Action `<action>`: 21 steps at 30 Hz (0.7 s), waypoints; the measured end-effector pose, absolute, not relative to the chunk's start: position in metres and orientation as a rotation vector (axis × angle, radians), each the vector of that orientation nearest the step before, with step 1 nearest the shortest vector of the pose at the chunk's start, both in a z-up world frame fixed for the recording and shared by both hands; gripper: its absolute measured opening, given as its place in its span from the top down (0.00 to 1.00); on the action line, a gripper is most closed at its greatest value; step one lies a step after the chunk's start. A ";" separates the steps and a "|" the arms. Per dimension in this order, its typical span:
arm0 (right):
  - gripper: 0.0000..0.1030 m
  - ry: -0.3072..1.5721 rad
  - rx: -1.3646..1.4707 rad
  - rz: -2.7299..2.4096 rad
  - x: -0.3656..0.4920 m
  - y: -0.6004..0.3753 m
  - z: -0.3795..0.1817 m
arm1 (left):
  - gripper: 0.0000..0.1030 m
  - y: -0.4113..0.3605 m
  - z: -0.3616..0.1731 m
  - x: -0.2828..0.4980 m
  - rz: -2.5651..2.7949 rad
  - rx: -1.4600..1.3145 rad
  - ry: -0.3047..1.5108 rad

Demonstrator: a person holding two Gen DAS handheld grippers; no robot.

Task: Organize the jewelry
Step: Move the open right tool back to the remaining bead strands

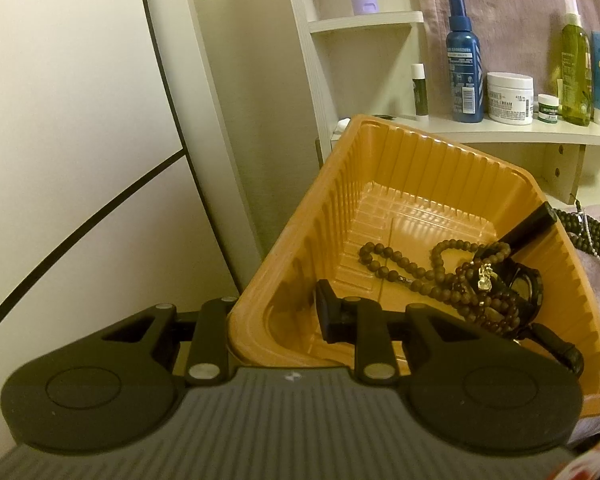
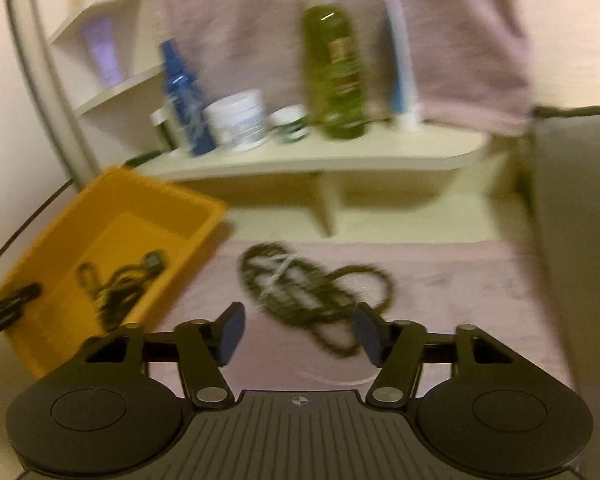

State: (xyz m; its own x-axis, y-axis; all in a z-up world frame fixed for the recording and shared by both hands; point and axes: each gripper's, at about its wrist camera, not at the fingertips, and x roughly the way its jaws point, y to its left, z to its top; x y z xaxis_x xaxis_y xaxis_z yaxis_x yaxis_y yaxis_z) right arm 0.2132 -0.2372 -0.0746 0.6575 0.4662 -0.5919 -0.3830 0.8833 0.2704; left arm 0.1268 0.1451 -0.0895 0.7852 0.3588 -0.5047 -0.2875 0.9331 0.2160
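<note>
An orange ribbed plastic tray [image 1: 340,216] is tilted, and my left gripper [image 1: 278,306] is shut on its near wall, one finger inside and one outside. In the tray lie brown bead strands [image 1: 432,268], a gold pendant [image 1: 485,277] and a black watch [image 1: 528,284]. The right wrist view is blurred. In it my right gripper [image 2: 300,330] stands open above a pink cloth [image 2: 460,280], with nothing between its fingers. Just ahead of it lies a pile of dark bead necklaces [image 2: 312,292] crossed by a pale strand. The tray [image 2: 100,236] sits to its left.
A white shelf [image 1: 500,130] behind holds a blue spray bottle [image 1: 465,64], a white cream jar [image 1: 510,98], a green bottle [image 1: 576,68] and tubes. A pink towel [image 2: 340,20] hangs behind them. A grey cushion [image 2: 580,240] stands at the right.
</note>
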 end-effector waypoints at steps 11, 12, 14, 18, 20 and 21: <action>0.33 0.723 0.126 0.421 0.243 -0.266 -0.096 | 0.77 0.146 -0.091 0.127 0.351 0.127 0.576; 0.33 0.737 0.128 0.414 0.248 -0.266 -0.099 | 0.77 0.146 -0.091 0.128 0.351 0.127 0.577; 0.36 0.760 0.112 0.388 0.259 -0.262 -0.104 | 0.77 0.147 -0.091 0.128 0.351 0.125 0.578; 0.67 0.783 0.115 0.385 0.278 -0.257 -0.116 | 0.76 0.146 -0.091 0.129 0.352 0.126 0.580; 0.77 0.791 0.122 0.376 0.286 -0.254 -0.121 | 0.76 0.146 -0.091 0.129 0.352 0.126 0.580; 0.80 0.788 0.117 0.376 0.289 -0.252 -0.122 | 0.76 0.146 -0.091 0.129 0.352 0.126 0.580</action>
State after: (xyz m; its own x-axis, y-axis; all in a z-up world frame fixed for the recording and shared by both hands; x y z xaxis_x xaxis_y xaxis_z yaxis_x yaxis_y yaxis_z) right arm 0.2888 -0.2524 -0.1220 0.6428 0.3726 -0.6693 -0.2859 0.9273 0.2417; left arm 0.1287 0.1463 -0.0912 0.7789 0.3599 -0.5137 -0.2898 0.9328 0.2142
